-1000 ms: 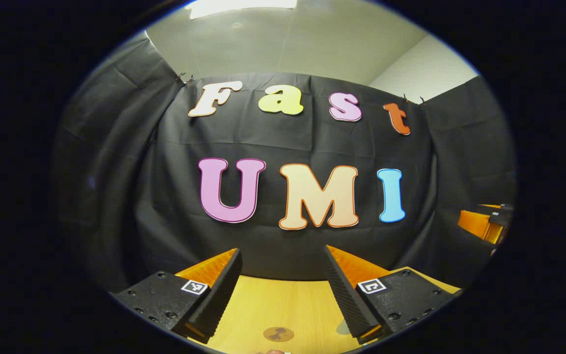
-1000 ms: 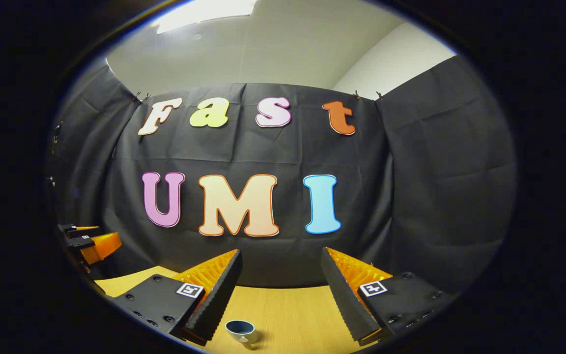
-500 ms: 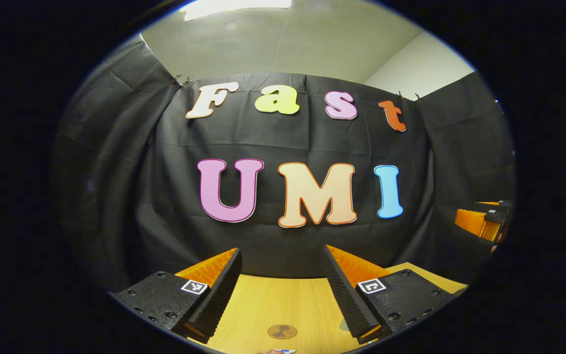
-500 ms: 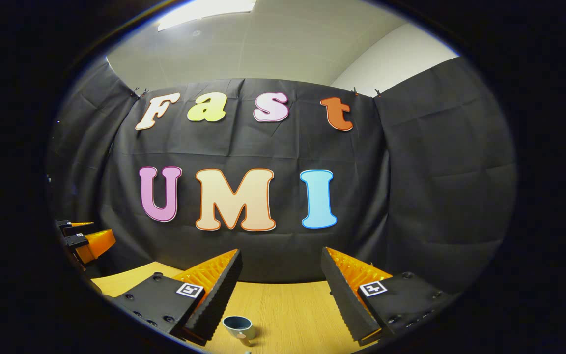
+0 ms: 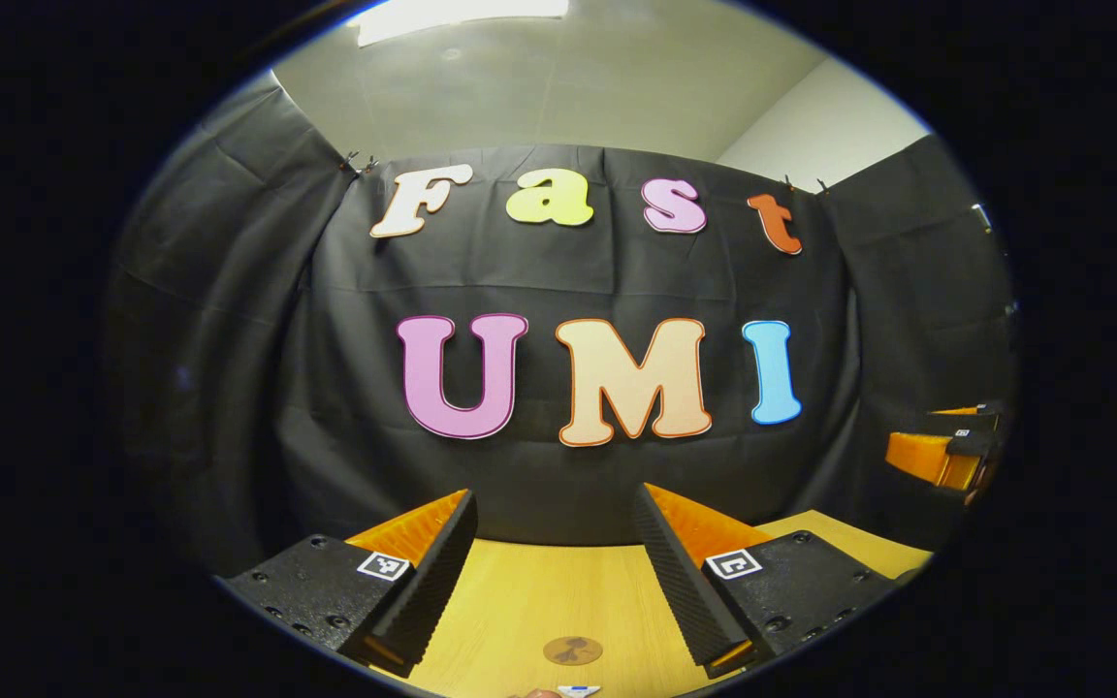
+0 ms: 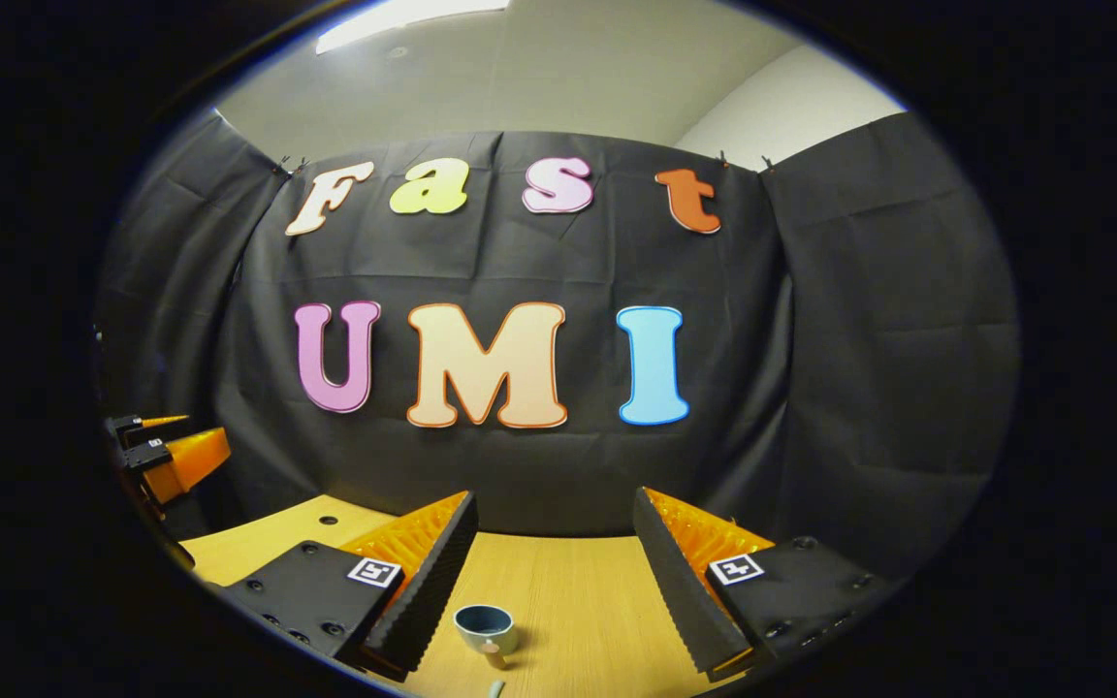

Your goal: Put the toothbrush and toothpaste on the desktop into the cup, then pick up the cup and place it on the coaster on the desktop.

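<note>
At bottom edge, toothpaste (image 5: 578,690) cut off, coaster (image 5: 573,650) dim

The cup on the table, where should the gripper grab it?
The cup stands upright on the wooden table, open mouth up. I would grip its round wall from above and in front, one finger on each side. The right gripper is open and nearest, so it probably suits best.

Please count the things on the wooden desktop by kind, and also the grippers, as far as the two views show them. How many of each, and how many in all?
Cup: 1
Coaster: 1
Grippers, left gripper and right gripper: 2
Small items cut off at the lower edge, kind not clear: 2
Total: 6
</note>
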